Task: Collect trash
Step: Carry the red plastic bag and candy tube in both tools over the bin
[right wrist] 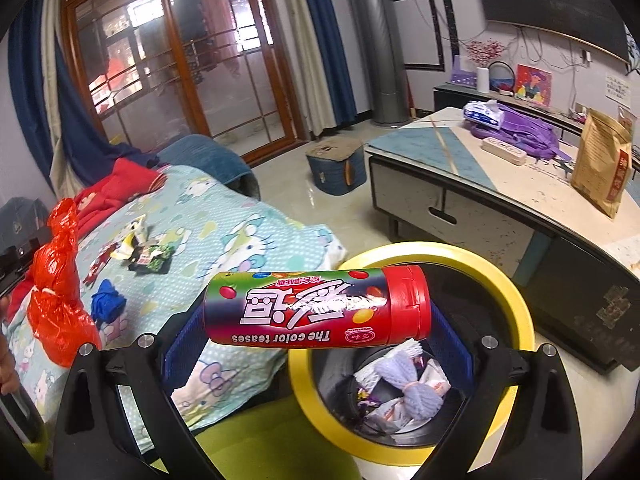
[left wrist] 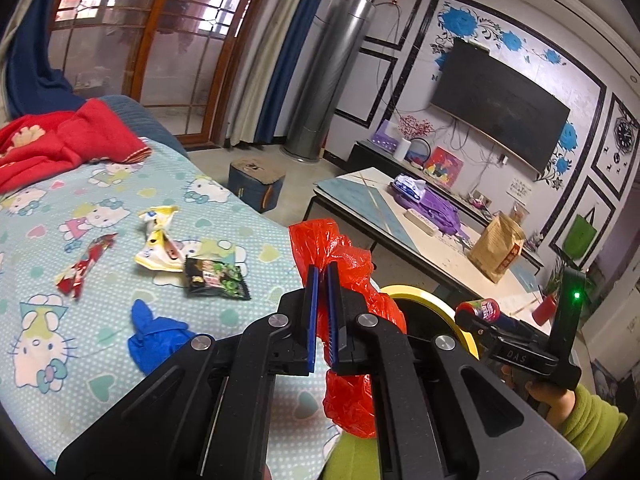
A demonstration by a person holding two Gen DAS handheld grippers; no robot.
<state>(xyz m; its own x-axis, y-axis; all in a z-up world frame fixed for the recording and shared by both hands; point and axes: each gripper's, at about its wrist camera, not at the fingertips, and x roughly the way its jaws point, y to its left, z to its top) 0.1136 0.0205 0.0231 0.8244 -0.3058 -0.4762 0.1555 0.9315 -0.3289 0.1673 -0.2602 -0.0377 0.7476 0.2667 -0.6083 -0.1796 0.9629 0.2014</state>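
bed sheet point(left wrist: 60, 216) | on it: wrappers point(left wrist: 158, 240), blue glove point(left wrist: 154, 336), red garment point(left wrist: 60, 140)

We see the yellow-rimmed bin point(right wrist: 516, 300) mouth open from above, only the candy tube point(right wrist: 316, 308) across it. Bedsheet point(left wrist: 240, 216) between wrappers point(left wrist: 160, 240) lies bare; red bag point(left wrist: 348, 272) crowds its edge.

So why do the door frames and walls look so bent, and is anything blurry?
Fisheye lenses: in the left wrist view the door frames bow and corners go dark. In the right wrist view the candy tube is sharp with a little glare on its label, and the left tool with its red bag is crisp too.
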